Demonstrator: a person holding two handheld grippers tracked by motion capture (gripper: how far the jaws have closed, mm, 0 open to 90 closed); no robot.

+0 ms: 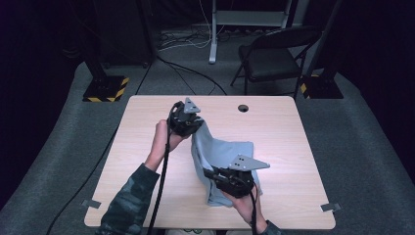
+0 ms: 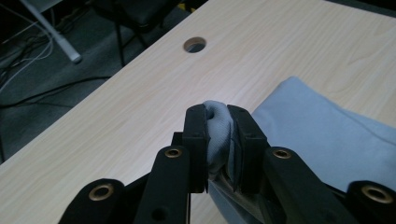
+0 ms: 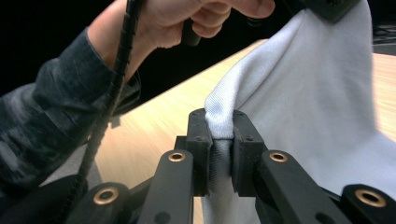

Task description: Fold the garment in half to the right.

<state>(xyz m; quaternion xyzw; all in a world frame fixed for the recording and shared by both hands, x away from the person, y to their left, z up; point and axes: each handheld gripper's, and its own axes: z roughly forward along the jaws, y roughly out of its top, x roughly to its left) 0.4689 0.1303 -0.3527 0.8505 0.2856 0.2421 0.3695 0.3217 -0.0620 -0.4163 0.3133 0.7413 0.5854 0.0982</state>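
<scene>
Wood-grain desk [image 1: 274, 127]: pale, smooth, flat top with a round hole [image 1: 243, 108] near its far edge, beyond both pairs of fingers.
Cloth [image 1: 222, 156]: pale grey-blue knit, soft and limp; one part is lifted between the two grippers, the rest lies crumpled on the desk under and beside the right gripper.
Handling: looks light and floppy, likely to sag and slide unless pinched at an edge or hem; the thick folded edge gives the surest hold.
Left gripper [image 2: 217, 140]: black fingers clenched on a bunched corner of the cloth, raised above the desk.
Right gripper [image 3: 222, 154]: black fingers clamped on a ribbed fold of the cloth, lower and nearer the person.
Left hand [image 3: 187, 18]: wrapped round its handle, above the right fingers; dark patterned sleeve [image 3: 42, 107], spiral-wrapped cable [image 3: 112, 79].
</scene>
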